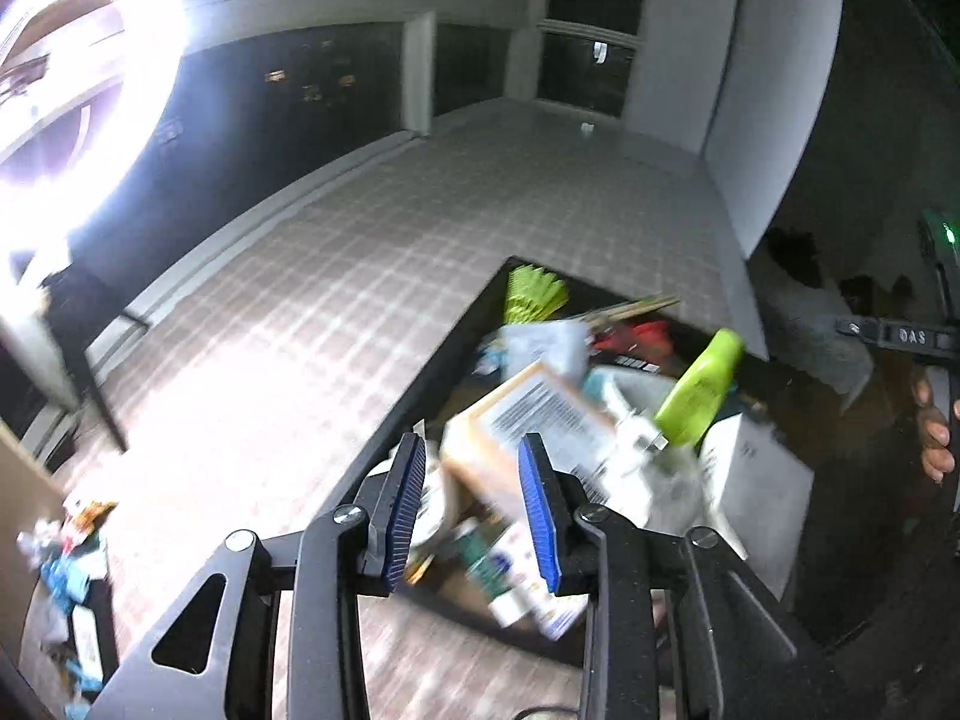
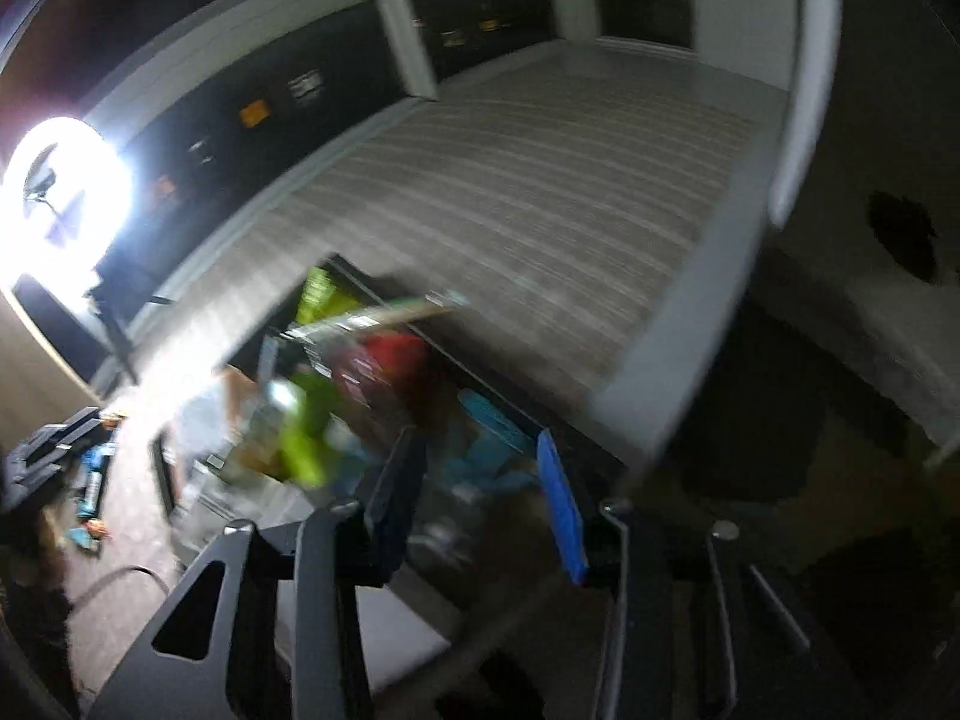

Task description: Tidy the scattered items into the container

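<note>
Left wrist view first: the left gripper point(image 1: 474, 510) hangs over the near end of the black container point(image 1: 444, 360), its blue pads point(image 1: 408, 510) standing apart. A tan cardboard box point(image 1: 516, 438) with a white printed label shows in the gap between them, blurred, and lying down in the container's heap. The pads do not appear to press on it, so I read this gripper as released with nothing in its grasp. The container is packed: a lime-green bottle point(image 1: 699, 396) slants across the pile, a white box point(image 1: 756, 480) sits at its right side, a yellow-green ribbed item point(image 1: 531, 294) lies at the far end, and a red item point(image 1: 636, 336) is beside it. The container rests on a checked floor mat point(image 1: 300, 330). Some scattered items point(image 1: 66, 564) lie well apart at lower left. A ring light point(image 1: 90, 90) glares at top left. At the right edge a hand point(image 1: 936, 432) shows, gripping dark hardware.

Over to the right wrist view, and it is heavily smeared. The right gripper point(image 2: 480, 504) hovers above the same container point(image 2: 492, 396), with its jaws parted; only blur and teal shapes point(image 2: 492, 438) down in the container lie behind the gap, so it looks empty. The lime-green bottle point(image 2: 303, 438) and the red item point(image 2: 390, 360) are visible in the heap. The loose items point(image 2: 90, 498) lie at far left on the mat, and the ring light point(image 2: 66, 198) blazes above them.
</note>
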Motion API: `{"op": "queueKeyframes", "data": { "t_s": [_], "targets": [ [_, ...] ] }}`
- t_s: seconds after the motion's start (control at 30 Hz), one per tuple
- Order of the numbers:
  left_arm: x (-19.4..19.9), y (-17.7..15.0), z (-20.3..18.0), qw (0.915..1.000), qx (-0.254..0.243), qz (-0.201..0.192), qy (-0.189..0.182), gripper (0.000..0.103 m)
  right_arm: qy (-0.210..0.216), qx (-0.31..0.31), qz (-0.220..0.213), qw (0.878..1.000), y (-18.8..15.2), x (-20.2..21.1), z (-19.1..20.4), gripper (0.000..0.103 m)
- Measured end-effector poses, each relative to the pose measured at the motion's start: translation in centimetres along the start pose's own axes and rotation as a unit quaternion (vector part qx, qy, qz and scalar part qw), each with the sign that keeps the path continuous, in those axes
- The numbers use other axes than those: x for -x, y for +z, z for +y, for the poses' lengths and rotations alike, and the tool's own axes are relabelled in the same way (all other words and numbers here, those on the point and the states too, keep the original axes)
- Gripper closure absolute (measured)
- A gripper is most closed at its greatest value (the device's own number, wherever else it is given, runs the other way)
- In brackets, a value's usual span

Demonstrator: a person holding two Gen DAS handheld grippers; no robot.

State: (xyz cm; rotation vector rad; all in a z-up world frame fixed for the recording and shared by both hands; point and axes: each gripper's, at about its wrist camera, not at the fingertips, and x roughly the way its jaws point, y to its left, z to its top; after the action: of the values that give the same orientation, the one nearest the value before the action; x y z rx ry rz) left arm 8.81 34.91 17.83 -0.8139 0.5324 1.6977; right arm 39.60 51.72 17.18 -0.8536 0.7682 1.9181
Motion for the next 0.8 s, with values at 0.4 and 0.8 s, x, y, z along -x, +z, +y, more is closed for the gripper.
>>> {"op": "queueKeyframes", "data": {
  "t_s": [0.4, 0.8],
  "targets": [
    [-1.1, -4.4, -1.4, 0.9990, -0.017, 0.034, -0.023, 0.085, -0.001, -0.065, 0.059, 0.996, -8.5, -4.2, -6.5, 0.093],
    [-3.4, -6.7, -3.2, 0.9957, -0.045, 0.077, -0.026, 0.087, -0.008, -0.015, 0.056, 0.998, -8.7, -5.8, -5.2, 0.096]
  ]
}}
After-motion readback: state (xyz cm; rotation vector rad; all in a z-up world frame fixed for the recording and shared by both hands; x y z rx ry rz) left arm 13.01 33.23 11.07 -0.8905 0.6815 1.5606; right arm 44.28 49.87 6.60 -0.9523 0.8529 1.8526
